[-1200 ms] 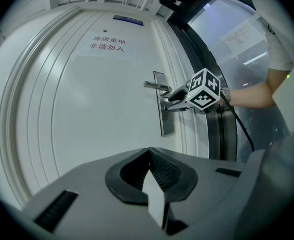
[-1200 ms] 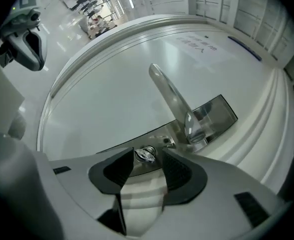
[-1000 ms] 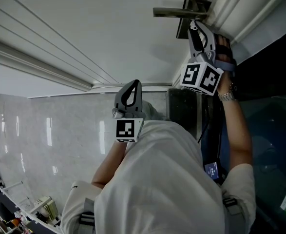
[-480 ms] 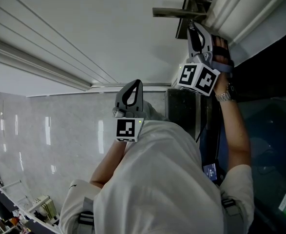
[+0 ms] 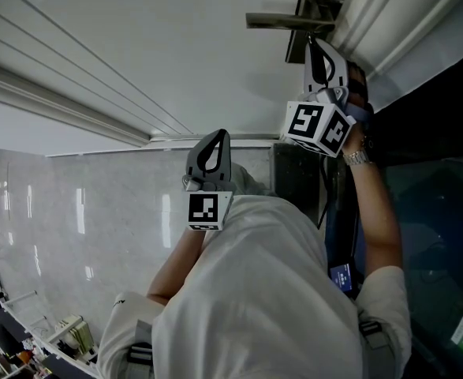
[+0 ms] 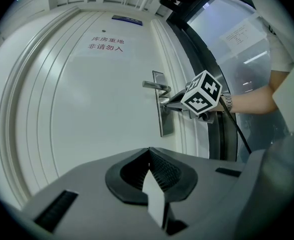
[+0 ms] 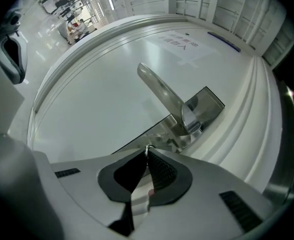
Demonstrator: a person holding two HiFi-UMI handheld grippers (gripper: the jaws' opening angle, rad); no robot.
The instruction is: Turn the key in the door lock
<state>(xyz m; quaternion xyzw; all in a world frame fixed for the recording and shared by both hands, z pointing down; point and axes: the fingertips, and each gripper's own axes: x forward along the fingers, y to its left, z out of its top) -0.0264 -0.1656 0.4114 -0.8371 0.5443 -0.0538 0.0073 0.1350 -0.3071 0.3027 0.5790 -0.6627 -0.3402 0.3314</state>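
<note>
Your right claw has just been closing. Its jaws are pinched together on the key, and only a thin glint of the key's metal shows, right at the tips. The key sits at the steel lock plate, straight ahead of that claw. Just above and beyond the tips, the lever door handle sticks out from the same plate, apart from the jaws. The claw points level at the white door. Its marker cube sits behind the jaws, and your wristwatch shows just behind the cube.

Your left claw is held back from the door, well apart from the lock, with its jaws together and nothing between them. The plate and handle lie ahead of it and off to its right. Higher up on the door, above its tips, is a sign in red letters.
</note>
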